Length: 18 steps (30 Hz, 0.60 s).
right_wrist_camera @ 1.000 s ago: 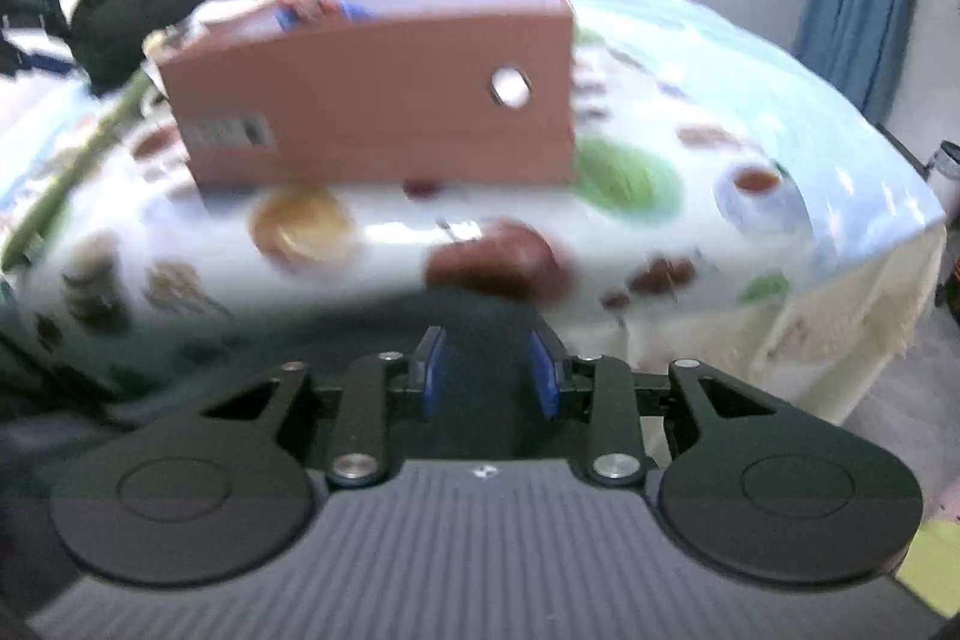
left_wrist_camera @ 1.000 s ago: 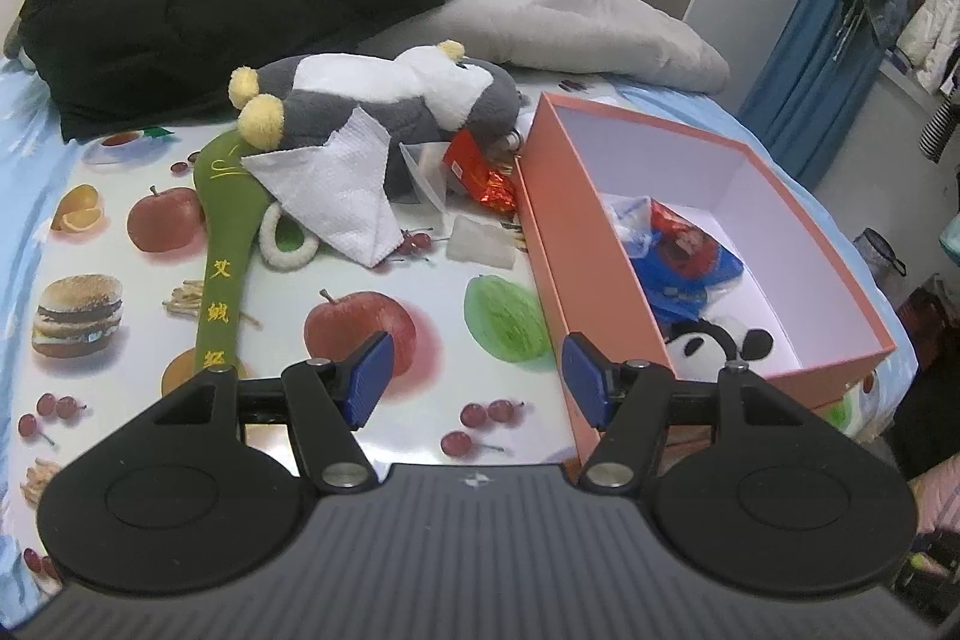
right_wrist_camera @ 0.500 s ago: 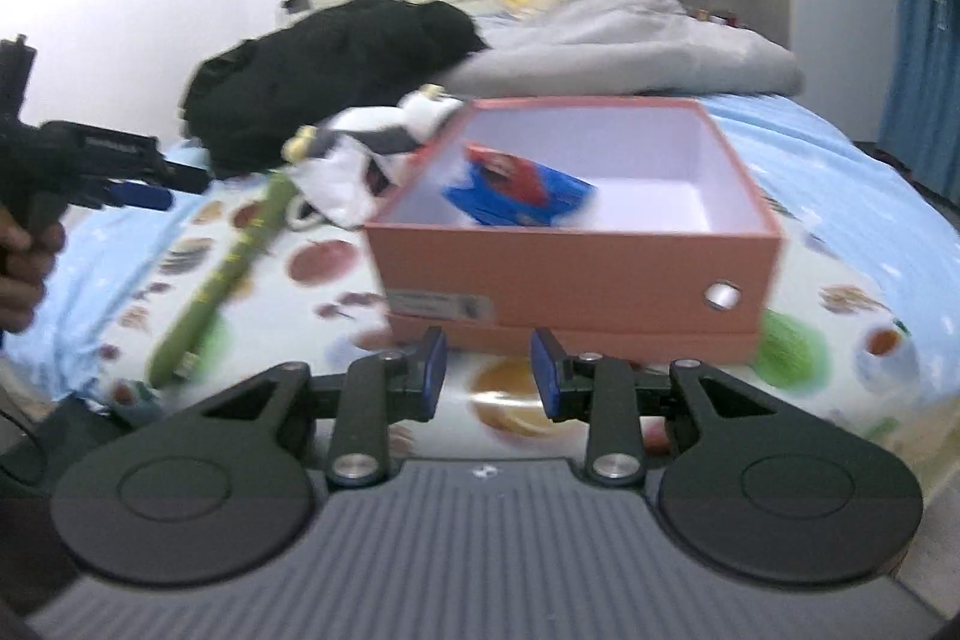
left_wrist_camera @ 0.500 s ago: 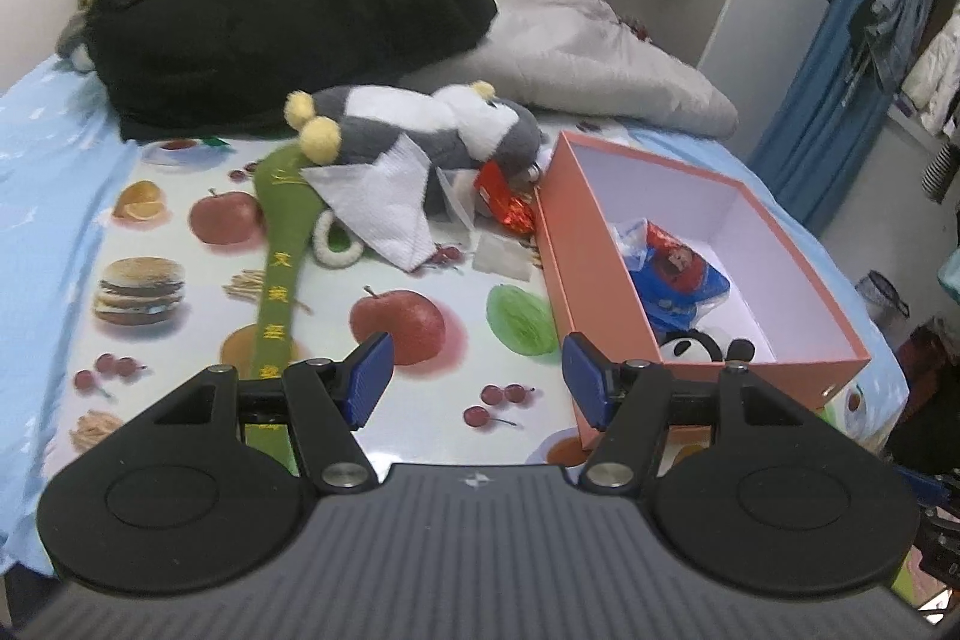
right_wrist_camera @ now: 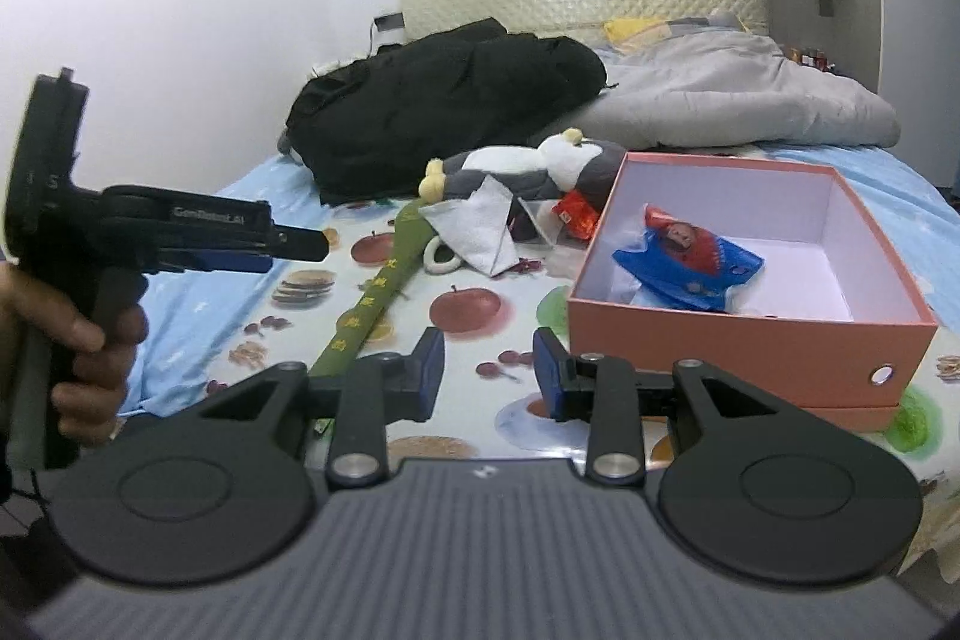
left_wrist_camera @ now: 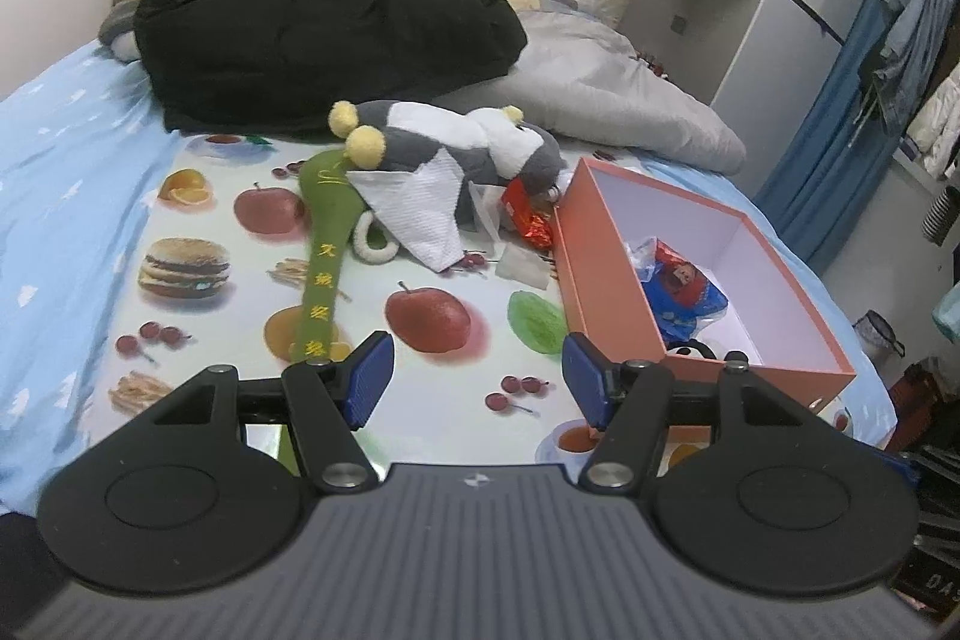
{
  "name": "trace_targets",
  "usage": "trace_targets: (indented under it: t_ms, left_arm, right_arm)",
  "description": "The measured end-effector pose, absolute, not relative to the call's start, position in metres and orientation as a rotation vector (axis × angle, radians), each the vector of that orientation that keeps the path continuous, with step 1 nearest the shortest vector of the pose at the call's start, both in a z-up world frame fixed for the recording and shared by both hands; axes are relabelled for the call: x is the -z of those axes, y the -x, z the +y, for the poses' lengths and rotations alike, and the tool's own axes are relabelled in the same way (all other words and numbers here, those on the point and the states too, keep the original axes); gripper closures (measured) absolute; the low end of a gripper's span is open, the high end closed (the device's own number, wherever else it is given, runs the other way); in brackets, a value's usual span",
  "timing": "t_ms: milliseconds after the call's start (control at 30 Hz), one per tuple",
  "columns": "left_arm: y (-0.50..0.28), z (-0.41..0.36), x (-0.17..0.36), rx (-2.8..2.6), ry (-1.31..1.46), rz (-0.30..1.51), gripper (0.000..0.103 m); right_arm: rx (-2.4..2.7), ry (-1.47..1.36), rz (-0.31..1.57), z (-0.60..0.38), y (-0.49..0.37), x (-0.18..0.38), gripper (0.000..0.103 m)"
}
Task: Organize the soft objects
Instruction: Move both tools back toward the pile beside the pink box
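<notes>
An orange box (left_wrist_camera: 585, 268) (right_wrist_camera: 720, 334) lies open on the fruit-print sheet and holds a blue and red soft toy (left_wrist_camera: 681, 283) (right_wrist_camera: 690, 259) and a panda toy (left_wrist_camera: 690, 349). A grey and white plush (left_wrist_camera: 456, 142) (right_wrist_camera: 528, 166), a white cloth (left_wrist_camera: 420, 205) (right_wrist_camera: 486, 232), a green stick (left_wrist_camera: 327, 268) (right_wrist_camera: 384, 298), a white ring (left_wrist_camera: 372, 244) and a red packet (left_wrist_camera: 528, 217) lie left of the box. My left gripper (left_wrist_camera: 477, 382) is open and empty near the bed's front edge. My right gripper (right_wrist_camera: 489, 370) is open and empty before the box. The left gripper also shows in the right wrist view (right_wrist_camera: 264, 247).
A black coat (left_wrist_camera: 312, 22) (right_wrist_camera: 444, 100) and a grey quilt (left_wrist_camera: 600, 88) (right_wrist_camera: 720, 100) lie at the head of the bed. A blue curtain (left_wrist_camera: 852, 100) and hanging clothes stand to the right. The floor drops off past the bed's right edge.
Both grippers have pulled back and risen from the bed. My right gripper has opened wider and swung left to face the box and toys. The objects have not moved.
</notes>
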<state>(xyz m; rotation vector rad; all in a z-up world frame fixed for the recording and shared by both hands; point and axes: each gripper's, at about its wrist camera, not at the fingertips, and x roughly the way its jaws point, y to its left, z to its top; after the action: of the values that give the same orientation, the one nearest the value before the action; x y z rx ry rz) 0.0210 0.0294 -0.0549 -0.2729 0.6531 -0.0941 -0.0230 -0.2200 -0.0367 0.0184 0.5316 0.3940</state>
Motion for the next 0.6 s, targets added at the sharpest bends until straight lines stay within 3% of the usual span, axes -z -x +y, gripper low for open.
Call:
trace_targets:
  t_ms: [467,600]
  left_arm:
    - [-0.043,0.067,0.073,0.040,0.301,0.655,0.035]
    - [-0.066,0.073,0.080,0.045,0.298,0.669,0.035]
  right_arm:
    - [-0.381,-0.020,0.549,-0.169,-0.028,0.053,0.067]
    - [-0.395,-0.024,0.551,-0.152,-0.051,0.058,0.060]
